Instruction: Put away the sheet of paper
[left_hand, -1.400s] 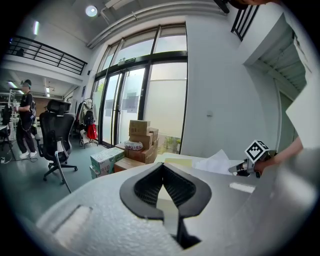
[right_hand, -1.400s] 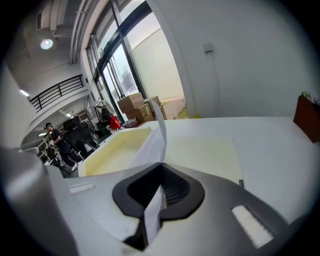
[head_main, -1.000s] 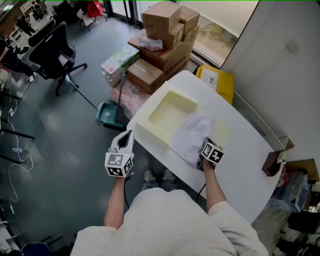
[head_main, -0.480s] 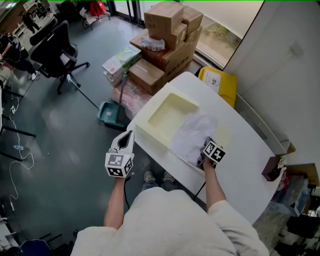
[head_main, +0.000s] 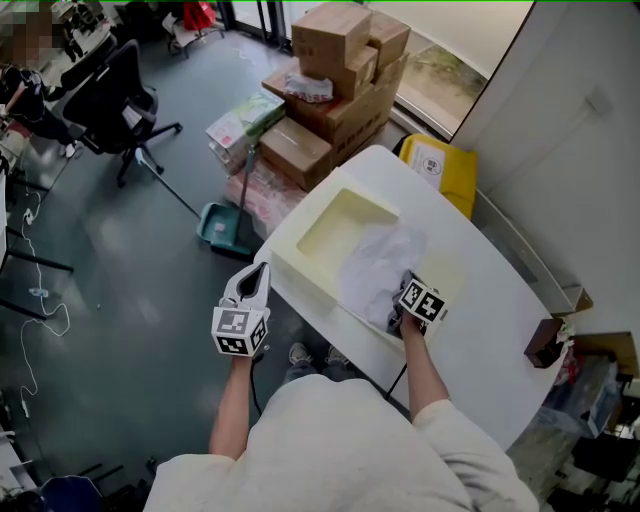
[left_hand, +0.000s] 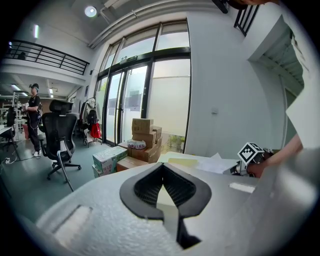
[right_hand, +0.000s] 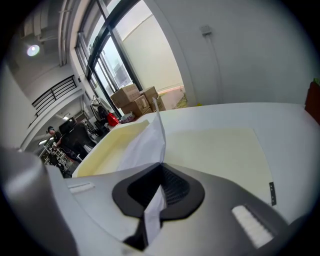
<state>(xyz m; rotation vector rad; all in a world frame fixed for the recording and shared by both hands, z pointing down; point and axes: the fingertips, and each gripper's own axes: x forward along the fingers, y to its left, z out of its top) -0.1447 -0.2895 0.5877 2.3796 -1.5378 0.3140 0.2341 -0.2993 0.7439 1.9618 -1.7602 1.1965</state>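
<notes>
Two grippers in use, one per hand, at a white table (head_main: 485, 300)

Right gripper (right_hand: 161, 166): jaws pressed together, pinching the near edge of the sheet of paper (right_hand: 144, 145). White strip of the sheet clamped between the pads, remainder rising forward from the jaw tips. In the head view, right gripper (head_main: 400, 312) low over the table, marker cube uppermost, jaw tips covered by the crumpled sheet (head_main: 378, 262)

Location of the sheet: lifted at the gripped end, spread over the part of a cream tray (head_main: 300, 280) nearest the right gripper, far portion reaching over the tray's hollow. Flat cream mat (right_hand: 215, 147) on the table just beside the tray, below and to the right of the gripper

Left gripper (left_hand: 163, 167): jaws closed against each other, nothing between the pads. Held off the table's left edge, above the floor, well apart from the sheet

Surroundings:
- stack of cardboard boxes (head_main: 340, 60) on the floor beyond the far end of the table
- yellow container (head_main: 435, 165) near the boxes, beside the wall
- green dustpan (head_main: 220, 228) on the floor left of the tray
- black office chair (head_main: 110, 95) farther left
- small brown box (head_main: 545, 340) at the table's right edge
</notes>
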